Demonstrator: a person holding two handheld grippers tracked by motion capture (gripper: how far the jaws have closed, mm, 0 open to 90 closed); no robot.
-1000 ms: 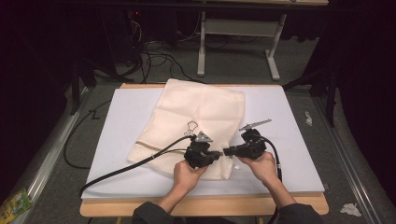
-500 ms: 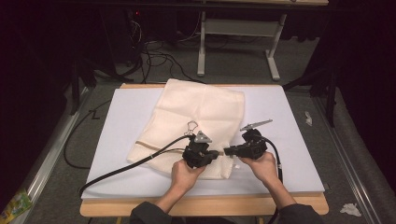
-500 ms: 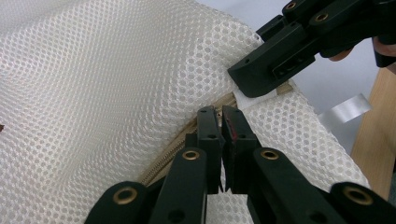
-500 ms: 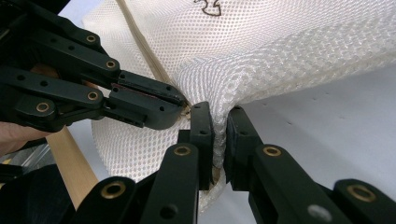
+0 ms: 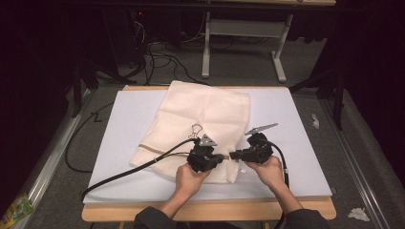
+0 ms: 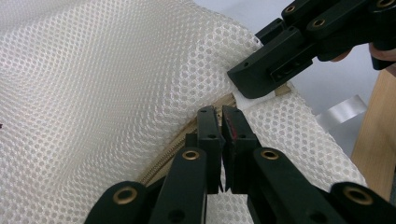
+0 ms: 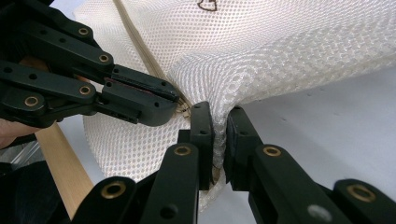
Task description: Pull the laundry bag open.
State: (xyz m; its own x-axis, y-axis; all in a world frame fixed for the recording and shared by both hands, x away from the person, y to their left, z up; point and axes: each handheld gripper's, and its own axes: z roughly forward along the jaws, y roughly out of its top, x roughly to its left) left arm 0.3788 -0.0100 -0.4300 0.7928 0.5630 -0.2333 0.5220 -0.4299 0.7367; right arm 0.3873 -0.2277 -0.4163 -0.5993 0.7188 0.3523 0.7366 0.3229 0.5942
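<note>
A cream mesh bag (image 5: 205,117) with a tan zipper (image 6: 173,147) lies on the white board (image 5: 124,124). At the bag's near right corner my two grippers meet tip to tip. My left gripper (image 5: 223,157) is shut on the zipper line (image 7: 140,51), its jaws (image 6: 222,116) pressed together over the zipper's end. My right gripper (image 5: 233,154) is shut on a pinched fold of the mesh (image 7: 219,116) at the corner. In the left gripper view, the right gripper (image 6: 261,77) clamps a white tab of the bag. Whether a pull tab sits inside the left jaws is hidden.
A small wire clip (image 5: 196,129) lies on the bag behind my left gripper. The wooden table edge (image 5: 205,211) runs along the front. A strip of clear tape (image 6: 343,109) lies near the corner. Cables and a table frame (image 5: 239,28) stand beyond; crumpled paper (image 5: 358,213) is on the floor.
</note>
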